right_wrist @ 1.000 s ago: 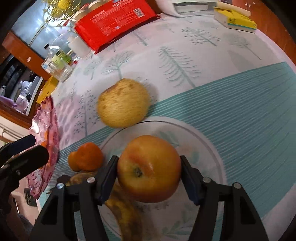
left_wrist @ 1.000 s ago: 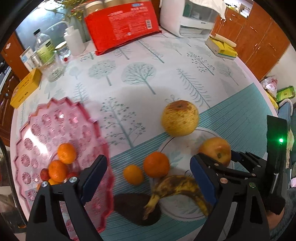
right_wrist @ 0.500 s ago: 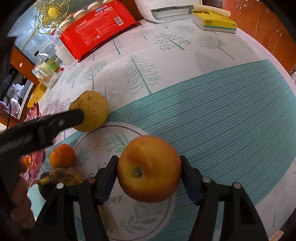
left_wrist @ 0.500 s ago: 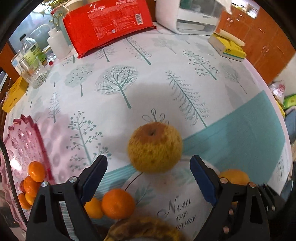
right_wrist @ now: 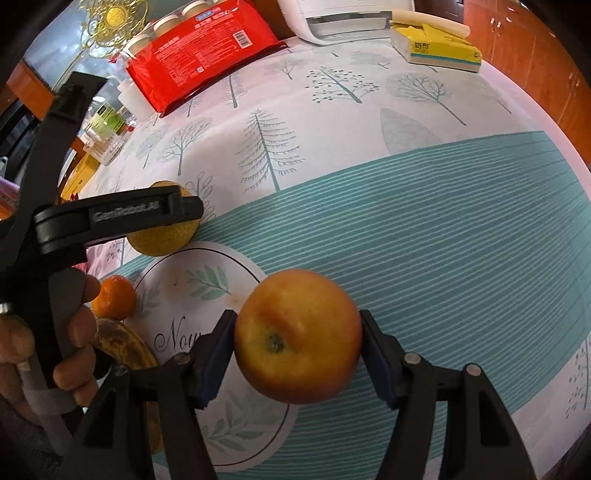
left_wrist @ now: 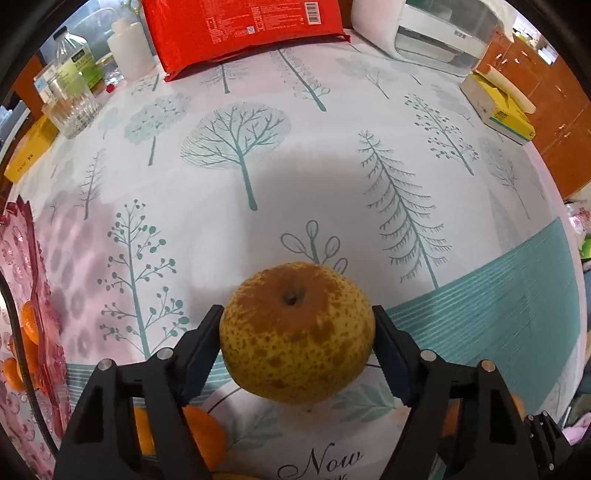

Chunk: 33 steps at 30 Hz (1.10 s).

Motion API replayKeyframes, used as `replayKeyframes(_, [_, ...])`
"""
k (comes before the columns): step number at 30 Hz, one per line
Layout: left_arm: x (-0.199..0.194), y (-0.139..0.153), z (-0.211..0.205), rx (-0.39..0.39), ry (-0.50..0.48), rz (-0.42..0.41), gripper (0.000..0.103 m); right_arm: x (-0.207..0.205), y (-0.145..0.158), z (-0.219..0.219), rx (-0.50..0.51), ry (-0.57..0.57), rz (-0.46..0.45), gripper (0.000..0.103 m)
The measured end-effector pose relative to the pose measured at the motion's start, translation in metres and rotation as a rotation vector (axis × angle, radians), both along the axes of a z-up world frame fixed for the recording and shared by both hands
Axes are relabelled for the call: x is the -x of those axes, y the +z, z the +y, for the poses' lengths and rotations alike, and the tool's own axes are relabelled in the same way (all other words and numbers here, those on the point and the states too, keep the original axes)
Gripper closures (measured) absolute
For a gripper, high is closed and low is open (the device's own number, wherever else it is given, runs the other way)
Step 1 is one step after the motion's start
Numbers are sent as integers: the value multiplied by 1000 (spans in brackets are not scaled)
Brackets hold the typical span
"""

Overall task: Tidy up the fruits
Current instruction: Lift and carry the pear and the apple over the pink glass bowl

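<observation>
My left gripper (left_wrist: 297, 334) is shut on a yellow-brown speckled pear (left_wrist: 295, 332) at the far edge of the white round plate (left_wrist: 295, 435). The pear also shows in the right wrist view (right_wrist: 162, 240), partly behind a left finger (right_wrist: 122, 218). My right gripper (right_wrist: 297, 341) is shut on a red-yellow apple (right_wrist: 297, 336) and holds it above the plate (right_wrist: 221, 288). A tangerine (right_wrist: 114, 297) and a spotted banana (right_wrist: 122, 347) lie at the plate's left edge. A pink tray (left_wrist: 26, 314) at far left holds tangerines (left_wrist: 29, 325).
At the table's far side stand a red packet (left_wrist: 243, 33), a white appliance (left_wrist: 436, 33), a yellow tissue box (left_wrist: 498, 110), a glass jar (left_wrist: 70, 107), bottles (left_wrist: 129, 48) and a yellow box (left_wrist: 29, 151). The tree-print tablecloth (left_wrist: 332, 166) spans between.
My left gripper moved forward from over the tray and tangerines to the pear and closed on it. My right gripper lifted the apple up and back from the plate.
</observation>
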<state>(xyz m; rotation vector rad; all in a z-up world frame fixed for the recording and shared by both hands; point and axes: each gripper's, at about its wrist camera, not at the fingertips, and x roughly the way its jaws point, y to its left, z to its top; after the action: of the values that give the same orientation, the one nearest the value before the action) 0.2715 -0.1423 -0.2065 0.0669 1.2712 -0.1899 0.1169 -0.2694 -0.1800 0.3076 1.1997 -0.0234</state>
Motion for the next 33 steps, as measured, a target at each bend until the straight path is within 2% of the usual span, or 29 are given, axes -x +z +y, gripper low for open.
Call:
replayKeyframes(6, [3,1,0,3,18,-23,29,-3,1,-3,0,33,0,38])
replayKeyframes(14, [23,9,9,17,24,4,29,-4,11,0,2,68,-25,38])
replayKeyframes(23, [67,56,29,25,-10,-40,29,5,28,11,-2,80,-47,38])
replayKeyframes(33, [116,115,94,38,-9,-102,29,21,69,51,-15,114,-118,38])
